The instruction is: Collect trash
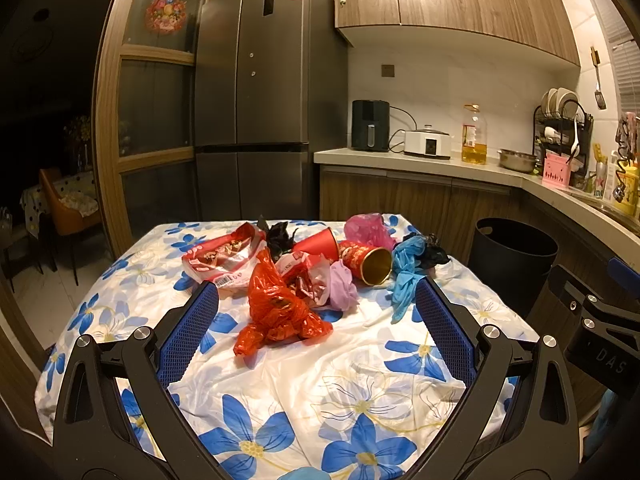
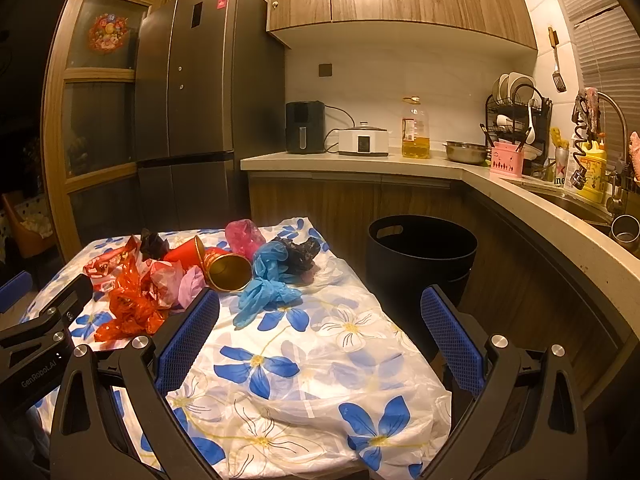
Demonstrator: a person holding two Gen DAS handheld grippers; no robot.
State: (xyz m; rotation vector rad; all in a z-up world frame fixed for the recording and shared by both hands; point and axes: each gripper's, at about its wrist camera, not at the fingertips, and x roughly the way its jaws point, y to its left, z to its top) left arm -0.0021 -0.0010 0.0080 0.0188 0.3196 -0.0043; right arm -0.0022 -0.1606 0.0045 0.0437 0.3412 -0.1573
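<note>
Both pairs of blue-padded fingers, left (image 1: 200,334) and right (image 2: 450,336), spread fully wide, holding nothing above the flower-clothed bench (image 1: 320,392). The crumpled red plastic bag (image 1: 276,312) heads the trash ahead; the black round bin (image 2: 420,256) stands beside the bench.

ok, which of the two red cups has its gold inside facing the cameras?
The patterned red cup, lying on its side beside the blue gloves, mouth toward us. The plain red cup behind it shows mostly its outside.
</note>
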